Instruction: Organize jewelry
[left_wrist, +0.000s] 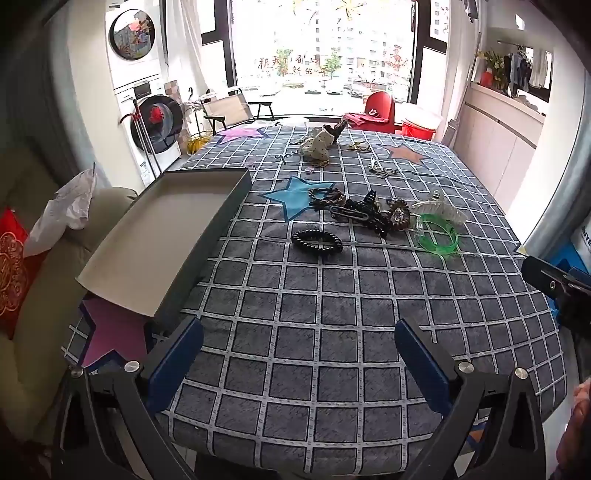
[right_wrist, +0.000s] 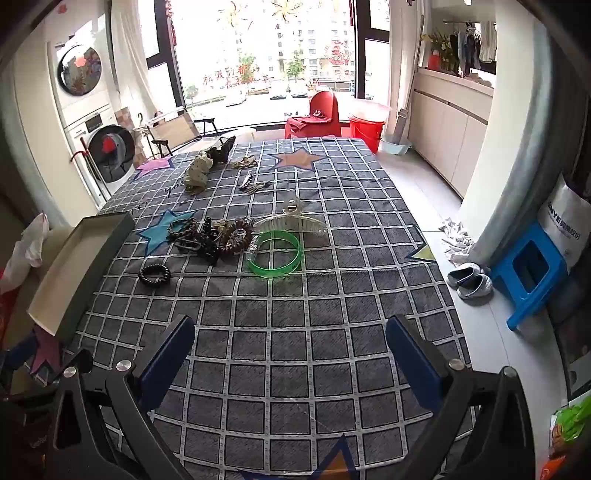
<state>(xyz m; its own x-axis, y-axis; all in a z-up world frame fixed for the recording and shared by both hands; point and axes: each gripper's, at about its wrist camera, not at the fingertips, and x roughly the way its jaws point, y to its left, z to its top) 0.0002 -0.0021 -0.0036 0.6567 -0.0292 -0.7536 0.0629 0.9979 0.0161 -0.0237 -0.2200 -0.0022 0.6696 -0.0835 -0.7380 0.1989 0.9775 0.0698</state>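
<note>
A grey shallow box (left_wrist: 162, 240) (right_wrist: 74, 266) with a pale inside lies at the table's left edge, nothing in it. Mid-table sits a heap of dark bracelets and clips (left_wrist: 365, 214) (right_wrist: 214, 236). Beside it are a green bangle (left_wrist: 437, 238) (right_wrist: 275, 254), a clear claw clip (left_wrist: 439, 210) (right_wrist: 295, 219) and a black bead bracelet (left_wrist: 317, 240) (right_wrist: 154, 275) lying apart. More pieces lie farther back: a spotted scrunchie (left_wrist: 317, 147) (right_wrist: 197, 171) and metal clips (left_wrist: 380, 168) (right_wrist: 251, 184). My left gripper (left_wrist: 299, 354) and right gripper (right_wrist: 290, 350) hover open over the near cloth, holding nothing.
The table wears a grey checked cloth with stars (left_wrist: 332, 295) (right_wrist: 314, 295). A beige sofa with a red cushion (left_wrist: 11, 273) stands at the left. On the floor to the right are a blue stool (right_wrist: 528, 269) and slippers (right_wrist: 469, 280). The right gripper's body (left_wrist: 561, 284) shows at the left view's right edge.
</note>
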